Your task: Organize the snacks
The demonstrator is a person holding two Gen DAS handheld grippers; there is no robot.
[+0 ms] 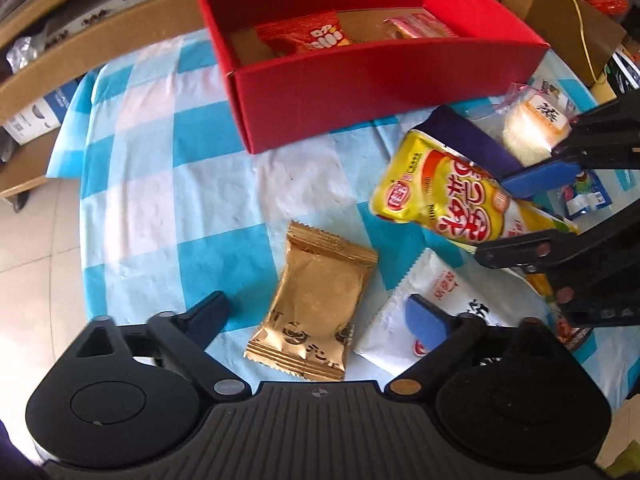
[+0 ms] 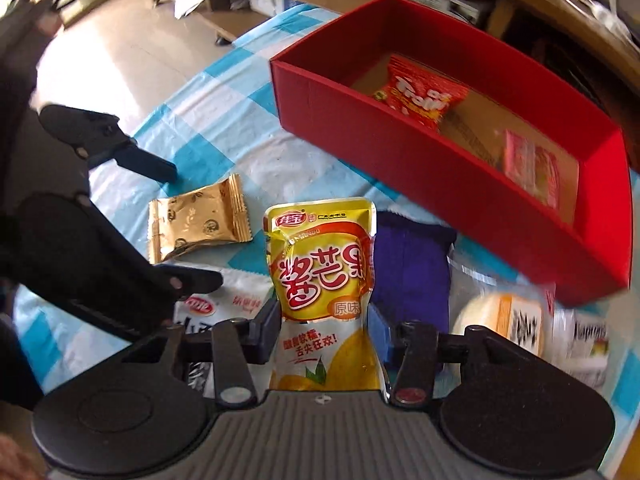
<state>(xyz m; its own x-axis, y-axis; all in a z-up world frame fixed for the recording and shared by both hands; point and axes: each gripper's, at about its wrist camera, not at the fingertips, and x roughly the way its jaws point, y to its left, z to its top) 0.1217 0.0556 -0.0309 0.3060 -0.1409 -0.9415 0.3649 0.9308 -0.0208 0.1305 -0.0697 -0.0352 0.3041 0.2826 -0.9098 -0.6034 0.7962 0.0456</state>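
Left wrist view: my left claw (image 1: pixel 320 312) hangs open over the desk (image 1: pixel 160 184), its fingers straddling a gold snack packet (image 1: pixel 316 308) without touching it. One blue pad overlaps a white packet (image 1: pixel 436 292) lying just beside the gold one. Farther right, my right claw (image 1: pixel 516 216) grips a yellow mango pouch (image 1: pixel 440 196), lifted clear of the blue-and-white checked cloth. A dark purple packet (image 1: pixel 468 140) and a wrapped pale cake (image 1: pixel 532 128) lie behind the pouch. At the far edge stands the red box (image 1: pixel 380 80), holding a red gummy bag (image 1: pixel 308 34) and a pink packet (image 1: pixel 420 26).

Right wrist view: my right claw (image 2: pixel 324 332) is closed on the yellow mango pouch (image 2: pixel 320 264), both pads pressing its lower half; the pouch stands upright between them. The purple packet (image 2: pixel 412 264) lies just right, the gold snack packet (image 2: pixel 200 220) to the left near the left claw (image 2: pixel 188 224). The red box (image 2: pixel 420 168) sits beyond, open-topped.
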